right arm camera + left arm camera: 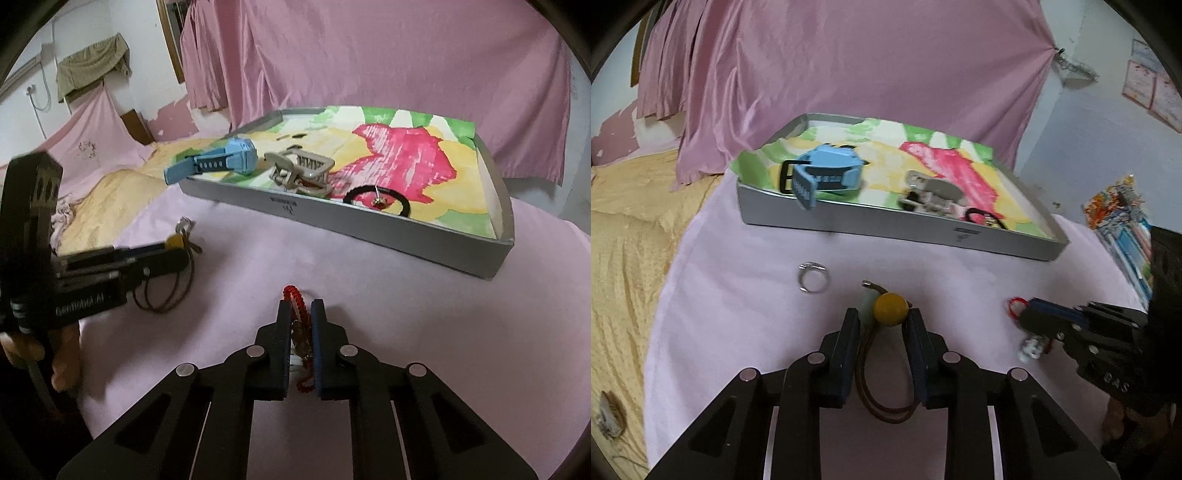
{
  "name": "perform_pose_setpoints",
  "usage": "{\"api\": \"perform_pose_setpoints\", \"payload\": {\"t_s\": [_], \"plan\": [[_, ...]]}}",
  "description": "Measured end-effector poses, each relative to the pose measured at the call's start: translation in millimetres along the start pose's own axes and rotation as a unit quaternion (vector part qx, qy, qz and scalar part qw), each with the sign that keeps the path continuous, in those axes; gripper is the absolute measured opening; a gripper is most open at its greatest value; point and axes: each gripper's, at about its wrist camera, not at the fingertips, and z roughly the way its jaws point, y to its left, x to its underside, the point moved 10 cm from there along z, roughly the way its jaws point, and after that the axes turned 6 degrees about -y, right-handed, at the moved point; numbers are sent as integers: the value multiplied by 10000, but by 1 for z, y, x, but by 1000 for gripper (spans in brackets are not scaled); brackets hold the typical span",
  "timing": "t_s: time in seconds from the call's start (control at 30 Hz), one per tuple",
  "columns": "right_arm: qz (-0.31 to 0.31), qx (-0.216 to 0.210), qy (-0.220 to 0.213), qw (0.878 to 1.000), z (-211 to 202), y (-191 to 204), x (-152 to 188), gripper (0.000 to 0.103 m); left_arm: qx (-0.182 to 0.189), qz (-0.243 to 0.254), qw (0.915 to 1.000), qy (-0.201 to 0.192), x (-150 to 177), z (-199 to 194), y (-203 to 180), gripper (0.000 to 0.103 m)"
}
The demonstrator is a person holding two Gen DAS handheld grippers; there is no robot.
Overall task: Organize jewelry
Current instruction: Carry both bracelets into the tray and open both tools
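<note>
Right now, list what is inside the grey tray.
Inside the grey tray: a blue watch, a beige hair clip, a black hair tie. The flowered liner hides the tray floor.

A shiny metal ring (812, 277) lies on matt pink cloth (738, 295) beside a glossy yellow bead (891, 309).

Bare cloth (369, 266) before gripper; tray (369, 229) wall blocks beyond.

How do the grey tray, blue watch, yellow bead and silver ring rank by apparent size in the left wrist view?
1. Grey tray
2. Blue watch
3. Yellow bead and silver ring: they look alike; the bead lies nearer, so unranked.
</note>
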Motion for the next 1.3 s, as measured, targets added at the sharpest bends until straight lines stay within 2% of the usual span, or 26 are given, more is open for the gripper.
{"api": "perform_pose_setpoints", "payload": {"t_s": [0.17,0.37,0.53,0.73,0.97,1.17,1.3], "plan": [[170,-84,-255,9995,-8,-6,-6,9,263,11,9996,-123,0,-6,-16,24],[382,-216,-679,9967,-18,-11,-21,9,286,45,9979,-578,-27,-20,-27,24],[340,-235,-1135,9927,-28,-15,-55,9,185,41,9962,-856,-60,-21,-30,24],[248,-54,-1480,9887,-25,-32,-101,9,15,8,9943,-1068,-104,-1,-29,24],[609,2,-1333,9892,8,-60,-120,9,-306,-61,9940,-1044,-134,41,-13,24],[797,61,-986,9919,37,-72,-108,9,-462,-219,9960,-731,-134,70,-2,24],[825,66,-739,9938,53,-75,-100,9,-473,-157,9972,-552,-126,80,-3,24]]}}
